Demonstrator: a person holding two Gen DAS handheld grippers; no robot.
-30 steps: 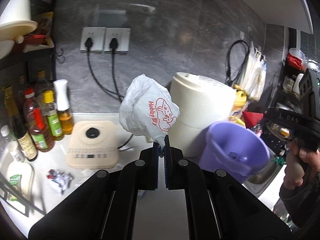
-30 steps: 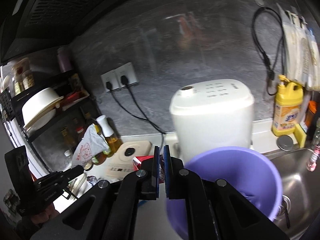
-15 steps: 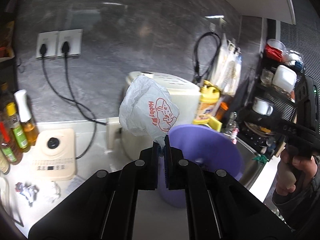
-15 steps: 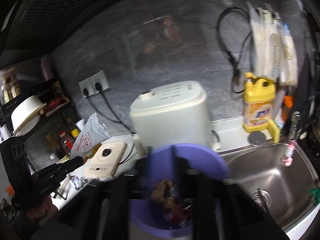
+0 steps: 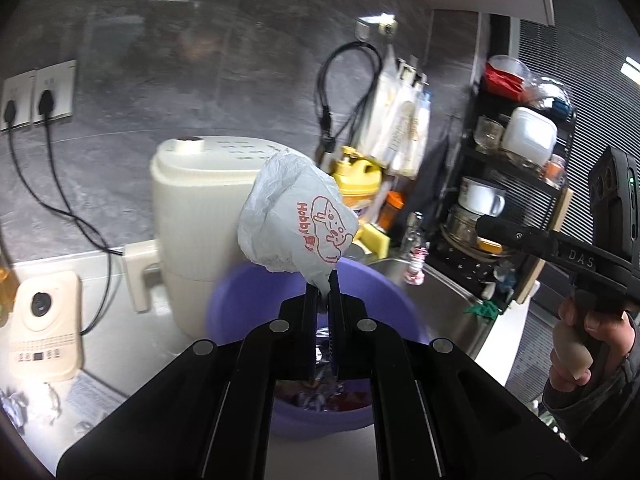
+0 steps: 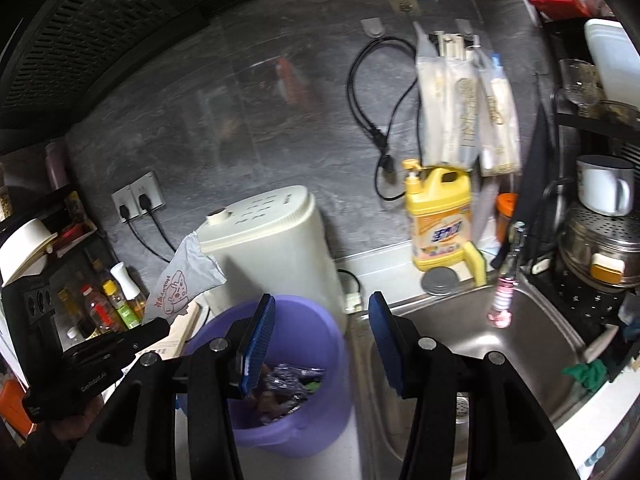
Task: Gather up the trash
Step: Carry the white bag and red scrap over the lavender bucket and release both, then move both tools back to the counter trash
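My left gripper (image 5: 323,280) is shut on the twisted neck of a white plastic bag (image 5: 296,222) with red print, and holds it just above the purple bin (image 5: 232,300). Wrappers lie in the bottom of the bin (image 5: 316,396). In the right wrist view my right gripper (image 6: 322,306) stands open with nothing between its blue pads (image 6: 260,332), above the right rim of the purple bin (image 6: 320,364). The bag (image 6: 182,276) and the left gripper (image 6: 160,326) show at the left there. The right gripper (image 5: 480,222) also shows at the right of the left wrist view.
A cream appliance (image 6: 276,248) stands behind the bin. A steel sink (image 6: 500,360) lies to the right, with a yellow detergent bottle (image 6: 440,216) and a dish rack (image 6: 596,240) around it. Crumpled scraps (image 5: 24,404) and a cream scale-like device (image 5: 44,324) lie on the counter at left.
The left gripper has carried the bag to the right until it hangs over the bin. The right gripper has opened and let go of the bin's rim, and has swung right toward the sink.
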